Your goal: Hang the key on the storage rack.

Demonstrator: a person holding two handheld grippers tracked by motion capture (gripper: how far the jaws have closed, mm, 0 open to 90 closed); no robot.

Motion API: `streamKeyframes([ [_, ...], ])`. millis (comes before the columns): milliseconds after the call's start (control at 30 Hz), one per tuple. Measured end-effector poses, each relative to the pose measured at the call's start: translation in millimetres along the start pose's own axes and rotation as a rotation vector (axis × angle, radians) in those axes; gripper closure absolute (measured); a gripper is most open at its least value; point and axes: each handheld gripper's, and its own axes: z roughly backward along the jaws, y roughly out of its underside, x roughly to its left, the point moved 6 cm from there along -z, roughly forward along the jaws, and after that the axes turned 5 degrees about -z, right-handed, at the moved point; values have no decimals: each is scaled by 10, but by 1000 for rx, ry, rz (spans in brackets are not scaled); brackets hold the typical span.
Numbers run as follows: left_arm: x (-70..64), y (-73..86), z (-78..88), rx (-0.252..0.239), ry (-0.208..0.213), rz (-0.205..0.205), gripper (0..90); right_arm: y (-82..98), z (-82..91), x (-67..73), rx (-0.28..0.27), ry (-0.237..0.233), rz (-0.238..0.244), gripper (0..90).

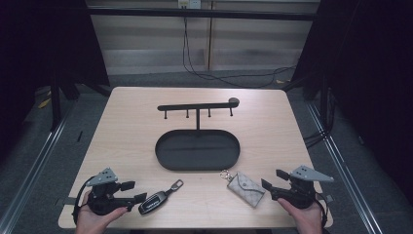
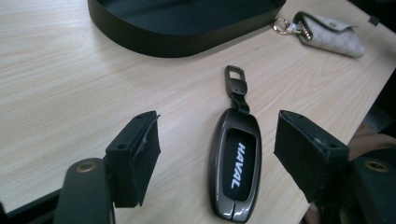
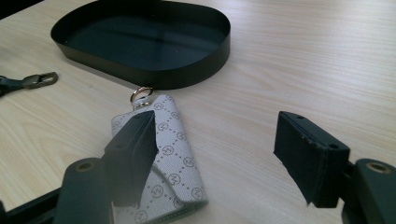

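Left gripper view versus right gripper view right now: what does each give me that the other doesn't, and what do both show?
Left gripper view alone: the whole car key fob, lying between the open left gripper, untouched. Right gripper view alone: the tray's full oval and the open right gripper, one jaw over the key pouch. Both: the tray, the pouch with its ring, the fob's clip, the wooden table.

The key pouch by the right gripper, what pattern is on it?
The key pouch is pale grey with a diamond grid of small round logos, clearest in the right gripper view.

Grey monogram-patterned key pouch (image 3: 173, 158)
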Motion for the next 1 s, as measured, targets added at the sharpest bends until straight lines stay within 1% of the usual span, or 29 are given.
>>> streamKeyframes([
  [33, -2, 0, -4, 5, 0, -2, 314, 0, 3, 3, 3, -6, -12, 302],
  [67, 1, -1, -9, 9, -5, -6, 318, 9, 0, -8, 26, -9, -27, 303],
  [100, 7, -2, -11, 16, -3, -12, 318, 20, -3, -24, 32, 0, -33, 301],
  [167, 17, -15, -13, 10, -7, -1, 321, 10, 12, -42, 12, 5, -46, 300],
  [200, 19, -18, -14, 11, -4, 5, 321, 12, 13, -54, 12, 8, -53, 296],
  [233, 29, -18, -15, 19, -3, 3, 326, 16, 19, -58, 10, -6, -66, 287],
  [267, 30, -20, -18, 22, -4, 5, 326, 16, 19, -58, 10, -6, -66, 287],
  [300, 33, -21, -19, 28, -4, 0, 328, 14, 24, -60, 8, -2, -67, 287],
  [400, 21, -42, -18, 28, 4, 0, 333, 20, 18, -59, 14, -18, -71, 287],
  [433, 17, -54, -12, 19, 2, 2, 331, 24, 13, -61, 20, -15, -68, 287],
  [500, -13, -83, 4, 0, 28, 15, 302, 24, 15, -50, 22, -21, -70, 287],
  [567, -34, -101, 7, 4, 25, 5, 308, 27, 14, -50, 23, -21, -67, 287],
  [600, -60, -121, 5, 15, 24, -15, 331, 28, 17, -47, 25, -22, -65, 287],
  [633, -60, -121, 5, 15, 24, -15, 340, 28, 17, -47, 25, -22, -65, 287],
  [667, -74, -128, -2, 25, 27, -24, 340, 26, 19, -41, 24, -23, -64, 287],
  [767, -97, -143, -24, 47, 26, -28, 345, 29, 22, -25, 26, -22, -56, 287],
  [800, -96, -143, -42, 64, 28, -31, 340, 20, 33, -22, 15, -22, -57, 288],
  [933, -113, -168, -138, 125, 30, -52, 342, 19, 30, -32, 16, -23, -61, 288],
  [1000, -139, -194, -170, 155, 32, -71, 342, 21, 21, -28, 20, -25, -60, 288],
])
